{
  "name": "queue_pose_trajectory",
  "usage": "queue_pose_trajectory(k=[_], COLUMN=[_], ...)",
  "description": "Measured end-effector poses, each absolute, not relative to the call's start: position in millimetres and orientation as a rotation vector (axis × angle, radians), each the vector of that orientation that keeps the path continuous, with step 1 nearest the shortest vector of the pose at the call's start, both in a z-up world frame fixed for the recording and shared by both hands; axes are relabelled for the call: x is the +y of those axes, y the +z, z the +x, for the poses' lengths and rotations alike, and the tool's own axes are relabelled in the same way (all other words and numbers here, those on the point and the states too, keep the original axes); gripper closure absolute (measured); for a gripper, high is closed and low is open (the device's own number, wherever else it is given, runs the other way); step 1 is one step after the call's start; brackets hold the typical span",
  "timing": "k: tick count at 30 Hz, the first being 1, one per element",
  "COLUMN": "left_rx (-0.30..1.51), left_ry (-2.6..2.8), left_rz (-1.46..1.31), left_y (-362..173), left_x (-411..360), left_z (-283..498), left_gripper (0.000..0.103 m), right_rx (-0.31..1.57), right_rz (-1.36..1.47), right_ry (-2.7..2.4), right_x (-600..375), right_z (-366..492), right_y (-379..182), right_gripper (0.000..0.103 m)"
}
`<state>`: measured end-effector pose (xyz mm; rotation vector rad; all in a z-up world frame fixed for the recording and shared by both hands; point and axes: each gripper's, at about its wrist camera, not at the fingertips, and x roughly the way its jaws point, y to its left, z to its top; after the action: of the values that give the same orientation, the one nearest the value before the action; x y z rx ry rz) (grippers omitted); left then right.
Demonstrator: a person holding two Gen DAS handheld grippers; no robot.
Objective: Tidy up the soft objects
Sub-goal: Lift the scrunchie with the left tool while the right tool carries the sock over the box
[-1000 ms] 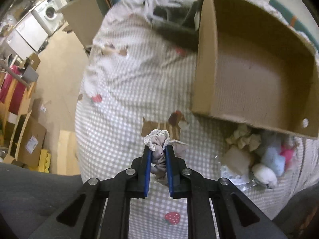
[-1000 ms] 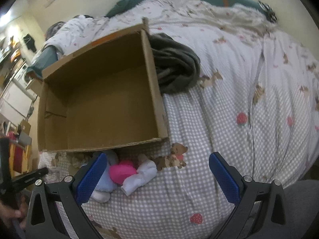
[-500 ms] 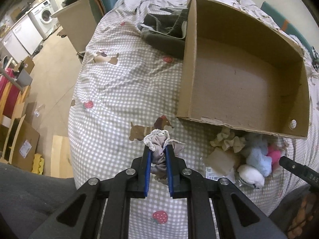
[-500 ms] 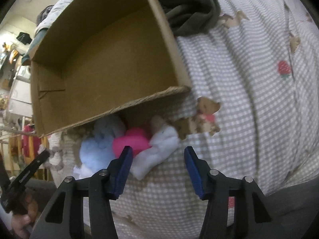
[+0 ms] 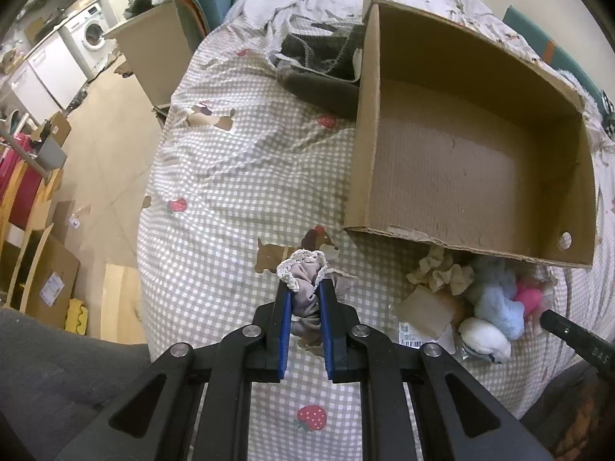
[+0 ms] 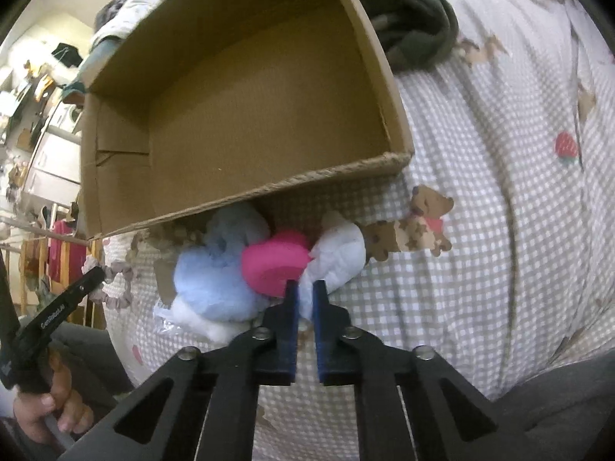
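Observation:
My left gripper (image 5: 303,292) is shut on a grey lace-trimmed scrunchie (image 5: 305,276) and holds it above the checked bedspread, left of the open cardboard box (image 5: 363,123). My right gripper (image 6: 305,288) is shut on a white fluffy soft item (image 6: 338,257) that lies against a pink one (image 6: 275,263) and a light blue one (image 6: 209,280), just below the box's near wall (image 6: 269,188). The same pile shows in the left wrist view: blue (image 5: 496,299), pink (image 5: 528,297), white (image 5: 482,338), plus a beige scrunchie (image 5: 438,271).
A dark grey garment (image 5: 319,73) lies behind the box on the bed. A small card and clear wrapper (image 5: 423,315) lie beside the pile. The bed's edge drops to the floor at left, where cardboard boxes (image 5: 46,280) and a washing machine (image 5: 90,36) stand.
My right gripper moved down to the pile and its jaws closed from wide open onto the white fluffy item. My left gripper kept hold of the scrunchie and pulled back a little.

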<state>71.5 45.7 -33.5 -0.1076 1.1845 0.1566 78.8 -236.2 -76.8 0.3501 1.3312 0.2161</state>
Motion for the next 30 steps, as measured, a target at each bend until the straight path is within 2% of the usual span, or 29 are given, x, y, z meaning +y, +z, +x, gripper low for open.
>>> queue_pose_trajectory(k=[8, 16, 24, 30], left_rx=[1.114, 0.950, 0.846, 0.827], left_ry=[0.177, 0.137, 0.050, 0.027], left_rz=[-0.141, -0.175, -0.124, -0.071], left_y=[-16, 28, 72, 74], left_x=[50, 41, 22, 4], left_z=[48, 27, 65, 111], left_gripper=[0.090, 0.090, 0.090, 0.090], right_rx=[1.252, 1.109, 0.934, 0.883], right_rz=[0.418, 0.404, 0.297, 0.287], right_ry=[0.225, 0.373, 0.393, 0.379], right_x=[-249, -246, -249, -247], right_z=[55, 21, 26, 62], right_y=[-47, -1, 46, 58], right_gripper=[0.097, 0.097, 0.097, 0.097])
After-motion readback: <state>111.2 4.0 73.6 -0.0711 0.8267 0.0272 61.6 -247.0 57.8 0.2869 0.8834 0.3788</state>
